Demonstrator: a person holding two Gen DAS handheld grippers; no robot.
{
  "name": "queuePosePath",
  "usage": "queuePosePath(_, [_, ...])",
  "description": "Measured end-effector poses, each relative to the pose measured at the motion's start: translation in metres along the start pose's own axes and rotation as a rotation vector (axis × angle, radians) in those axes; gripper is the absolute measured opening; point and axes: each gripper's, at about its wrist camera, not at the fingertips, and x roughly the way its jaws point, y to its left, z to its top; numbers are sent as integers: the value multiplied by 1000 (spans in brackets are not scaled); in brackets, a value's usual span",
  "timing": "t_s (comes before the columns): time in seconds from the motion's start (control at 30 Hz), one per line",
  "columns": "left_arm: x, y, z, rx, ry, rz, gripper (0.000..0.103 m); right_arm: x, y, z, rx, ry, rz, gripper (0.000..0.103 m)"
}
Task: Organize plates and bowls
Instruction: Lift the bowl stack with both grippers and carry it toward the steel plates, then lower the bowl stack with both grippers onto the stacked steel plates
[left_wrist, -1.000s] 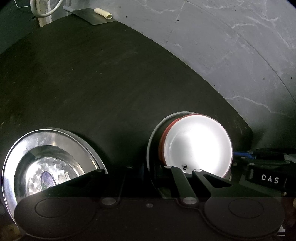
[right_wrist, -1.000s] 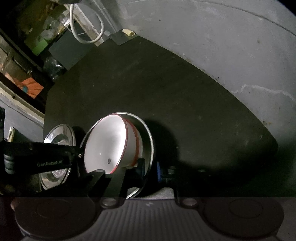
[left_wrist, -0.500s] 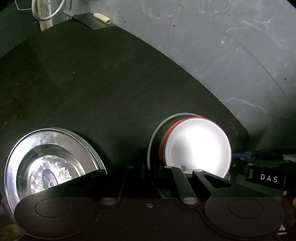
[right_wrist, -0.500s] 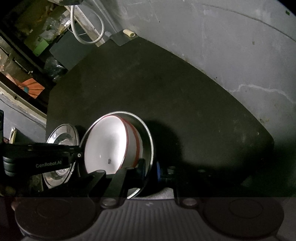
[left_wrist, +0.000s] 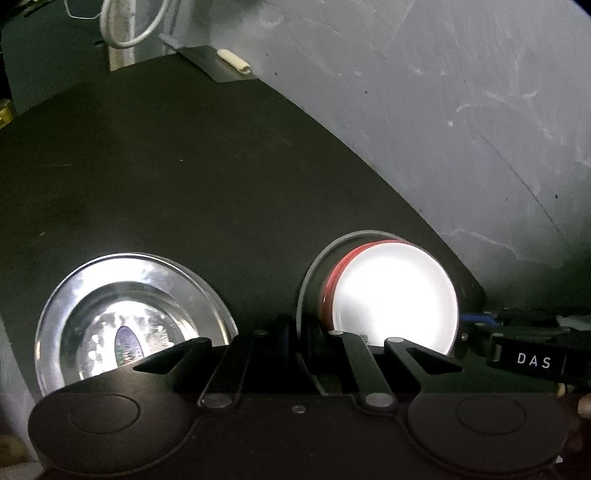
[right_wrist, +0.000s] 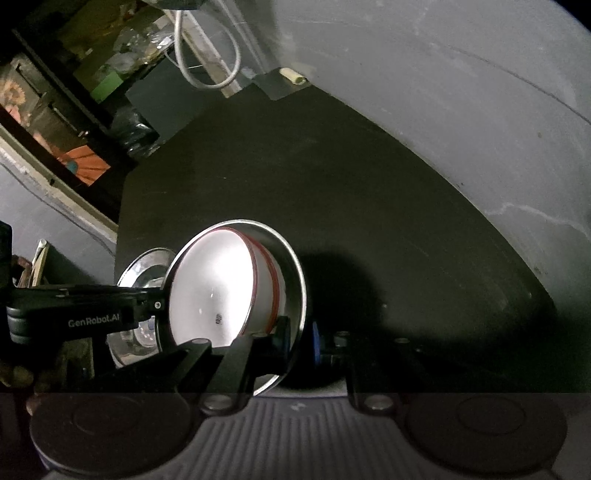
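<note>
Both grippers pinch one round steel plate (right_wrist: 293, 291), the white red-banded bowl (left_wrist: 391, 295) riding on it, above the black mat (left_wrist: 184, 184): left gripper (left_wrist: 299, 343) and right gripper (right_wrist: 295, 343) clamped on opposite rims. Keep level, move in sync; steel dish (left_wrist: 129, 317) sits left.

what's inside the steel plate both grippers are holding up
A white bowl with a red rim sits in the steel plate, held at opposite edges by the left gripper and right gripper. The plate's floor beneath the bowl is covered.
</note>
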Motion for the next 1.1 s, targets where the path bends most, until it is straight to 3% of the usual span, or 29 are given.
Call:
queuePosePath(0.5, [-38,28,-13,-130,-77,51,7,10,44,15,-132,32,44,13])
queuePosePath(1.1, [-69,82,-46,-310,-113,156,7,44,105,17,-284,112,138,13])
